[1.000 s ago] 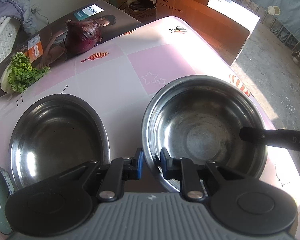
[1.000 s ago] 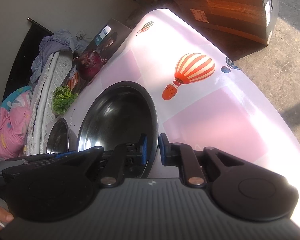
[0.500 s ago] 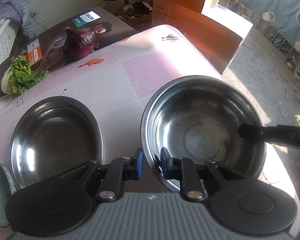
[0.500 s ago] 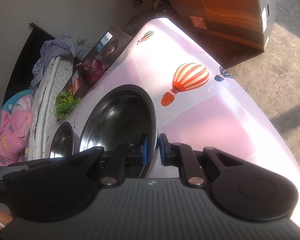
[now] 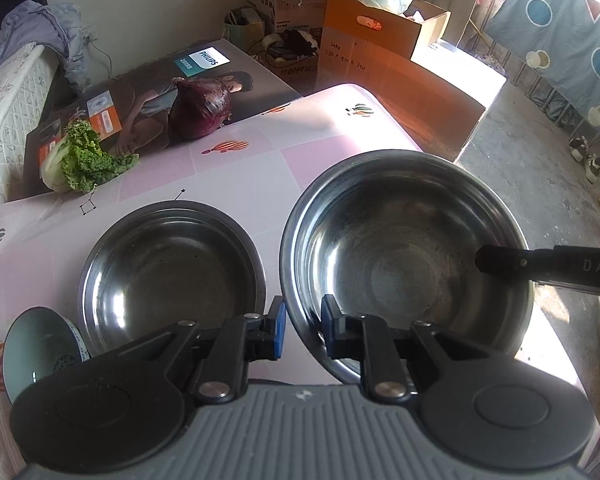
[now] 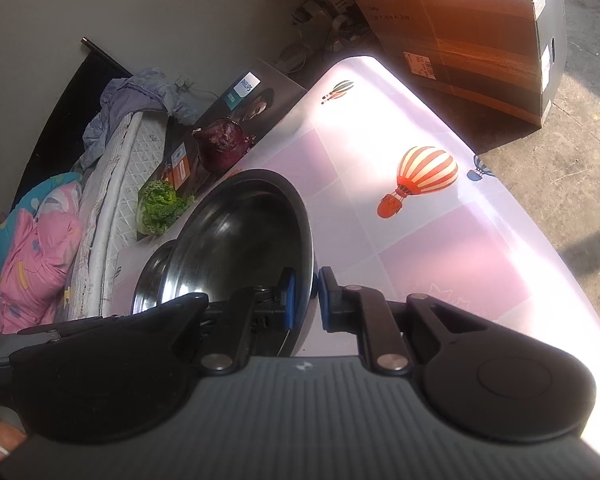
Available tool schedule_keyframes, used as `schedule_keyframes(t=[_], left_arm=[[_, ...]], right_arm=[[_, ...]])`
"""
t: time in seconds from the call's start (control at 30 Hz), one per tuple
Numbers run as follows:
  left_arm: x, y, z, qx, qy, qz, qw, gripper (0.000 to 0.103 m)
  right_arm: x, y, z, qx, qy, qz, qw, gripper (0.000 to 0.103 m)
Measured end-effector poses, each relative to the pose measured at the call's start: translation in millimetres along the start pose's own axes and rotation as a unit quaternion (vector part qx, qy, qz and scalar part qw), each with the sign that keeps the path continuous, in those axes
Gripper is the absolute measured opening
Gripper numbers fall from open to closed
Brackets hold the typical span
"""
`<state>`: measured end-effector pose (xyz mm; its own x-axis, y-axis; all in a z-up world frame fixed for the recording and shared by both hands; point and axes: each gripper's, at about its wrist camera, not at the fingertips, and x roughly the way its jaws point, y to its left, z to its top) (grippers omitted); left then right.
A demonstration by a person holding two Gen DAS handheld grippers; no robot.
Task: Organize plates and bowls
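Two grippers are clamping one steel bowl [image 5: 404, 248] by opposite sides of its rim: your left gripper [image 5: 303, 326] is pinching the near edge, your right gripper [image 6: 305, 300] the far-right edge, both jaws narrow on thin metal. Compared with a second ago, you are raising the bowl; it is now hanging above the table [image 5: 236, 176], its rim overlapping the second bowl [image 5: 168, 276] just to its left, which is sitting flat. A small ceramic bowl [image 5: 40, 352] is resting left of that one; lettuce [image 5: 84, 158] and an onion [image 5: 200, 108] are lying well behind. Judging by the lift, you are likely nesting the held bowl into its neighbour, so keep both sides level.
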<state>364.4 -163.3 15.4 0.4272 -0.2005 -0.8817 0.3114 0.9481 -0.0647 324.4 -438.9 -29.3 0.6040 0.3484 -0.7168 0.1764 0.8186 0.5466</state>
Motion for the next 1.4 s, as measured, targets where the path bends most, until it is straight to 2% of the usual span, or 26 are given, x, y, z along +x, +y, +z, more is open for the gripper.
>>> schedule_keyframes(t=[0.13,0.3,0.6,0.77,1.07,1.2,1.3,1.4], left_arm=[[-13.5,30.2,-4.1,-0.017,-0.01,0.008,0.9998,0.019],[-18.0,76.2,-8.7,-0.042,-0.014,0.03,0.9986,0.02],[13.5,141.6,-14.4,-0.088,0.01,0.054,0.9945,0.02],[28.9,154.8,-14.9,-0.099,0.015,0.056,0.9934,0.021],[22.1,154.0,-14.3,-0.083,0.007,0.065,0.9944,0.022],[14.4,153.3,-16.0,-0.082,0.0,0.062,0.9947,0.037],[7.6,149.5,-16.8,-0.071,-0.011,0.064,0.9954,0.042],[1.0,148.1,-17.1,-0.069,-0.019,0.061,0.9956,0.047]], right_arm=[[6.1,27.8,-0.4,-0.012,0.004,0.009,1.0,0.011],[34.8,72.7,-2.5,-0.03,0.02,0.025,0.999,0.011],[108.3,124.4,-9.4,-0.048,0.058,0.024,0.997,0.011],[136.6,132.6,-11.6,-0.06,0.066,0.009,0.996,0.012],[150.4,138.0,-11.2,-0.073,0.067,0.006,0.995,0.017],[151.9,141.8,-13.4,-0.077,0.069,0.007,0.995,0.023],[150.2,144.7,-13.9,-0.082,0.069,0.008,0.994,0.031],[146.3,147.6,-14.6,-0.087,0.066,0.007,0.994,0.036]])
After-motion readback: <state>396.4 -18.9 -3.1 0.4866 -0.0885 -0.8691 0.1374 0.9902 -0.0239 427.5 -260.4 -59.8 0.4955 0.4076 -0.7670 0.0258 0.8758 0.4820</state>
